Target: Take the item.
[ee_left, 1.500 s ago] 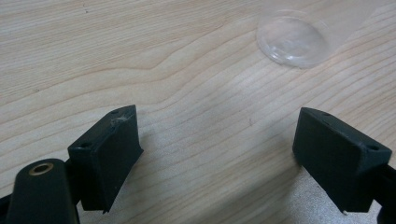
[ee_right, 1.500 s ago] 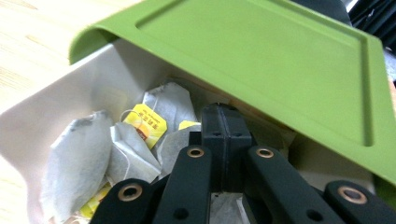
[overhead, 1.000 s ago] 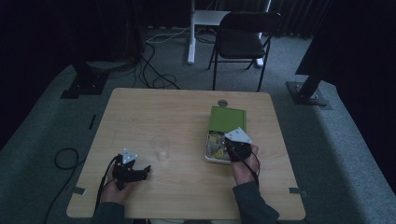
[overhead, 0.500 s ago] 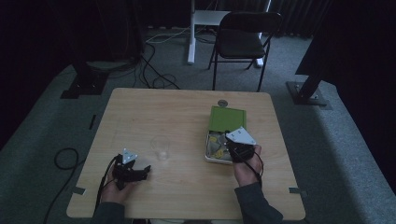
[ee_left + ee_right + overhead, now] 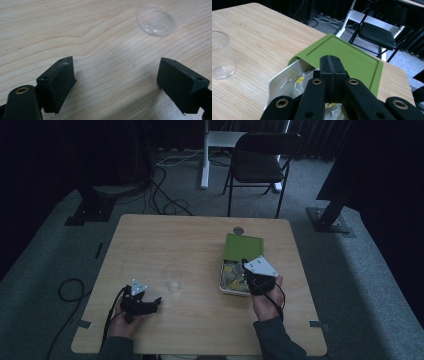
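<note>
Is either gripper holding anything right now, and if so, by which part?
The left gripper holds nothing; its jaws stand open over bare wooden table. The right gripper is shut above the white box with green lid; whether something thin is pinched between its jaws cannot be told.

No legible text, label or number on any surface in these views.

Left tool (image 5: 150, 303) gapes wide; right tool (image 5: 331, 65) closed.

High view overhead, tool views close, sharing table (image 5: 200, 245)
</note>
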